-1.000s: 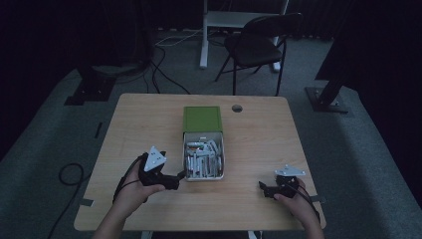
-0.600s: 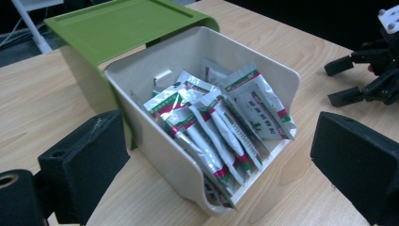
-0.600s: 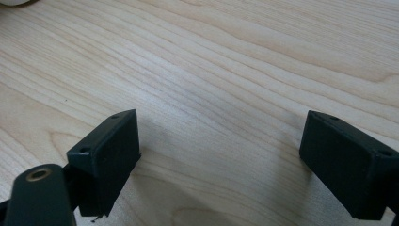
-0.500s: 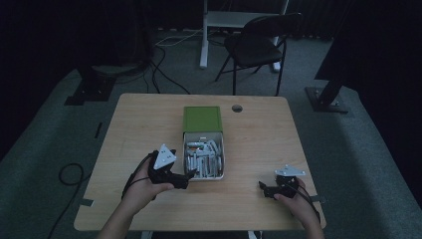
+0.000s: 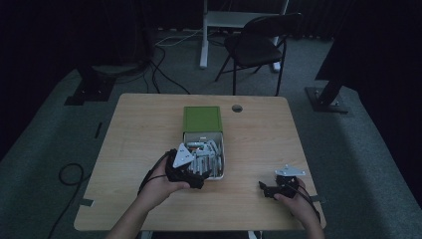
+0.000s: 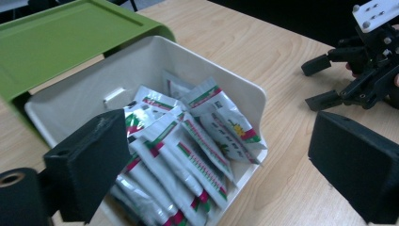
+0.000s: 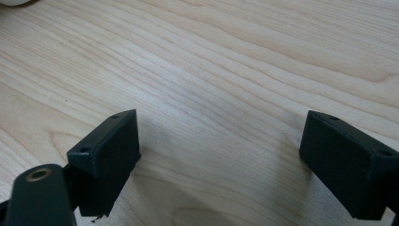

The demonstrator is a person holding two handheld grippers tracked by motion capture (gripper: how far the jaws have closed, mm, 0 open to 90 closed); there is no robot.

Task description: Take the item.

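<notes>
A white box (image 5: 222, 149) with its green lid (image 5: 202, 118) swung open behind it stands mid-table and holds several silver sachets (image 5: 207, 155) striped red and green. My left gripper (image 5: 199, 180) hovers at the box's near left corner, open. In the left gripper view its jaws spread wide over the sachets (image 6: 188, 136), the box wall (image 6: 94, 80) and the lid (image 6: 70, 37) beyond them. My right gripper (image 5: 263, 188) rests on the table near the front right edge, open, with bare wood (image 7: 211, 56) between its jaws. The left gripper view also shows the right gripper (image 6: 324, 80) farther off.
A round cable hole (image 5: 237, 108) lies in the table behind the box. A folding chair (image 5: 259, 45) and a desk frame stand beyond the far edge. Cables (image 5: 69, 174) trail on the floor at the left.
My left gripper has moved right, from beside the box to over its near left corner. The right gripper has stayed put.
</notes>
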